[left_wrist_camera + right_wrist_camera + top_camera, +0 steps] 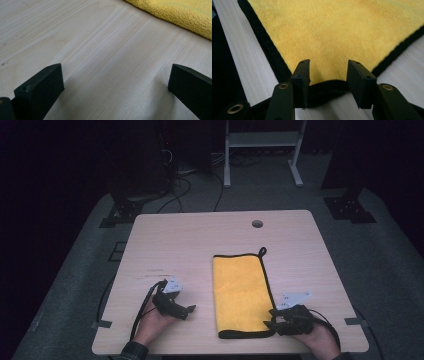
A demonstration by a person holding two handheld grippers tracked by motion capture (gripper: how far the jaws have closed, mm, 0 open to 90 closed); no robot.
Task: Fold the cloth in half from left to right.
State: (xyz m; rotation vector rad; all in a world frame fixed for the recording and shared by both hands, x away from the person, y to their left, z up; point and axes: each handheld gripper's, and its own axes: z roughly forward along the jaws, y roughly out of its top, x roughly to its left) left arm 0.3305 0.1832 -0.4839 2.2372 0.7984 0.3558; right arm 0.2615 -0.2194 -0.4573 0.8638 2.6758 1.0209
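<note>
yellow towel | black-edged | folded, flat | table's near right

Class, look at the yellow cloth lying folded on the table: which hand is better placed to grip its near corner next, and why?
The right. The right gripper has open jaws either side of the yellow cloth's near corner; the left gripper rests over bare table, apart from it.

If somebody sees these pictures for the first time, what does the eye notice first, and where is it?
First the bright yellow towel with black edging, folded and lying flat on the near right part of the pale wooden table. Next the right claw at the towel's near right corner, its jaws apart over the black hem without pressing it. The left claw rests wide open on bare wood to the towel's left.
</note>
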